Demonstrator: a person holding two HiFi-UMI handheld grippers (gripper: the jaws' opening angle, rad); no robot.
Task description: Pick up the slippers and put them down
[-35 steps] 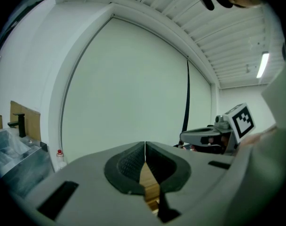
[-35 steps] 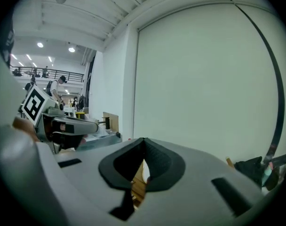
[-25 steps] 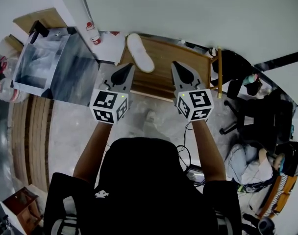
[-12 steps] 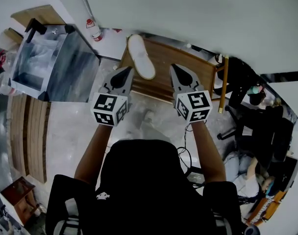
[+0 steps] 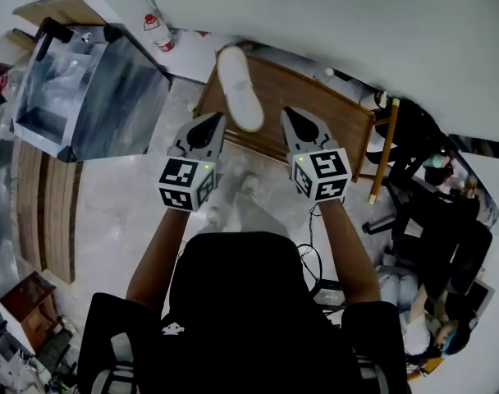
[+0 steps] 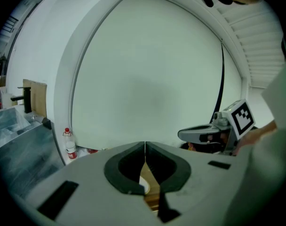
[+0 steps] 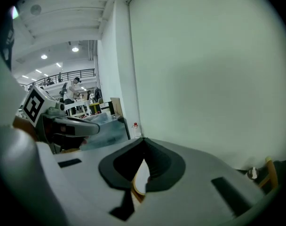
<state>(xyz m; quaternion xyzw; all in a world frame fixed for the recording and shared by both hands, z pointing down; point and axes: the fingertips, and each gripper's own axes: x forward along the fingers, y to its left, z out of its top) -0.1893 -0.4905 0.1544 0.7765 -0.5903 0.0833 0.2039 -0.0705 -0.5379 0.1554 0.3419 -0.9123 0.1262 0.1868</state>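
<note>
showing whole slipper (image 5: 239,98): head view alone

Slipper (image 6: 143,186) perhaps, mostly behind left gripper (image 6: 145,147)

Soft, even light fills my views, bright on the white wall (image 6: 147,88). Ceiling lamps (image 7: 44,57) glow small in my right gripper view. Both gripper views bulge fisheye-style, corners going black; the head view curves too.

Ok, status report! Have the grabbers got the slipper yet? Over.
Left gripper shut, empty. Right gripper shut, empty. White slipper lies on wooden bench, untouched. Path to it looks clear.
</note>
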